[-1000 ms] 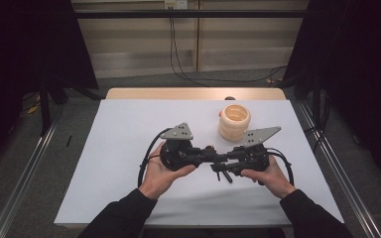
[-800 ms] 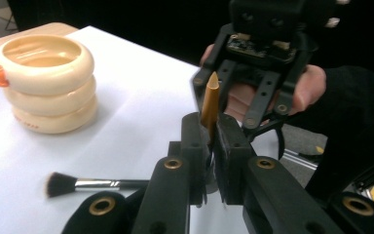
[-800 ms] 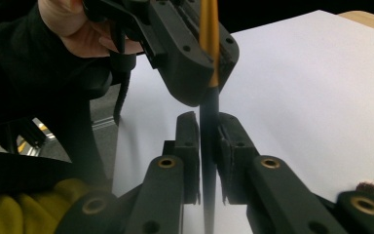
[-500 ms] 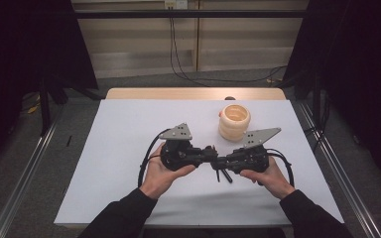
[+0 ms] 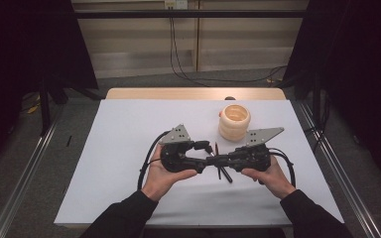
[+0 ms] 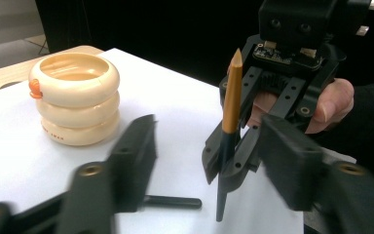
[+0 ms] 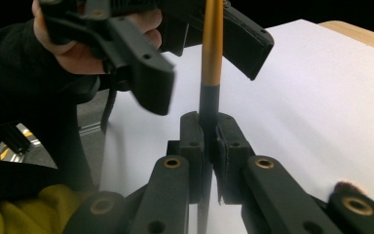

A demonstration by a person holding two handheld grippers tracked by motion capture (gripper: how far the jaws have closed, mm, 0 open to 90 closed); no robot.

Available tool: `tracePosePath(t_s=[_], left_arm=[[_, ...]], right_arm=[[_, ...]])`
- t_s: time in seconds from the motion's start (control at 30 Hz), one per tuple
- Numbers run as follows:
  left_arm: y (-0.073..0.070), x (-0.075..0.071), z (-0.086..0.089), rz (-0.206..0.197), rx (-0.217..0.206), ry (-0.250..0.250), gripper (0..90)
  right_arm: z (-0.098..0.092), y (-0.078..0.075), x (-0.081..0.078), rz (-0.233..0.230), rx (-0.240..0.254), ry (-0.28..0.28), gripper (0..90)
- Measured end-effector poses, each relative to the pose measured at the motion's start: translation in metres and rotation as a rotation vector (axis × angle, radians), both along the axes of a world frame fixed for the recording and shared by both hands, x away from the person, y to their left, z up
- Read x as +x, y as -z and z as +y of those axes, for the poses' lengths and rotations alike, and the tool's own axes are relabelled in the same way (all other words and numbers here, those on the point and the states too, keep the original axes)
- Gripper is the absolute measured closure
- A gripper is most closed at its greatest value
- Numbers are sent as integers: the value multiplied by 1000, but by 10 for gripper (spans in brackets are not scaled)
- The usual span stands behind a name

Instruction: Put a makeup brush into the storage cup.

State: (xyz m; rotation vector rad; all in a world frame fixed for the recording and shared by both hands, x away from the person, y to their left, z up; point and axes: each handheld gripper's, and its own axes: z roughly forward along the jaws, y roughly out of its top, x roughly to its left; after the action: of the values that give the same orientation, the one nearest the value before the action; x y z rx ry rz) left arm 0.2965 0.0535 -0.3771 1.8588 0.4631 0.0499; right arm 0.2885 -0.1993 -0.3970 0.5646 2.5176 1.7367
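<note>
Now your right hand-held gripper (image 7: 209,146) is clamped on the dark lower part of a pencil-like stick (image 6: 231,92), black below and golden-orange above, ending in a point. In the right gripper view the stick (image 7: 211,44) rises straight from between the two pressed pads, and its orange length runs up into the gap of your left hand-held gripper (image 6: 199,151). That left one has just been opening: its jaws stand apart on either side of the stick, and in the left gripper view neither blurred jaw touches it. So the stick is carried by your right tool alone, with the left tool's jaws flanking it.

From the high view the two hand-held grippers meet nose to nose over the near middle of the white counter (image 5: 124,129), your left hand (image 5: 161,171) and right hand (image 5: 270,173) holding them just above the surface. The stick (image 5: 217,151) shows there as a thin dark line crossing between the tips.

A second, all-dark stick (image 6: 173,201) lies flat on the counter under the left tool's jaws, apart from the held one.

A cream holder made of three stacked rings (image 5: 234,122) stands upright beyond your right tool, near it but not touching, with a small orange tab (image 6: 34,88) on its top ring.
</note>
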Motion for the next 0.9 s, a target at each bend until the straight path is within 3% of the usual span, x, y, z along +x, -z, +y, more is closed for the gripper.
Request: tracePosePath(t_s=[0.07,0.17,0.27,0.43,0.6,0.8,0.9], left_arm=[[3,-1,1,-10,-6,-10,223],[6,-2,4,-40,18,-35,145],[11,-3,8,-27,26,-84,35],[19,-4,18,-9,52,-187,25],[25,-7,30,-19,35,-205,25],[32,-16,41,-68,47,-244,20],[37,-17,47,-64,54,-258,19]], right_arm=[[-1,0,0,4,4,1,837],[-3,0,1,2,7,18,838],[-5,1,1,4,10,31,837],[-8,2,2,2,13,47,838],[-12,0,2,-9,26,65,838],[-18,-3,3,-19,37,95,837],[-21,-4,3,-19,44,104,837]])
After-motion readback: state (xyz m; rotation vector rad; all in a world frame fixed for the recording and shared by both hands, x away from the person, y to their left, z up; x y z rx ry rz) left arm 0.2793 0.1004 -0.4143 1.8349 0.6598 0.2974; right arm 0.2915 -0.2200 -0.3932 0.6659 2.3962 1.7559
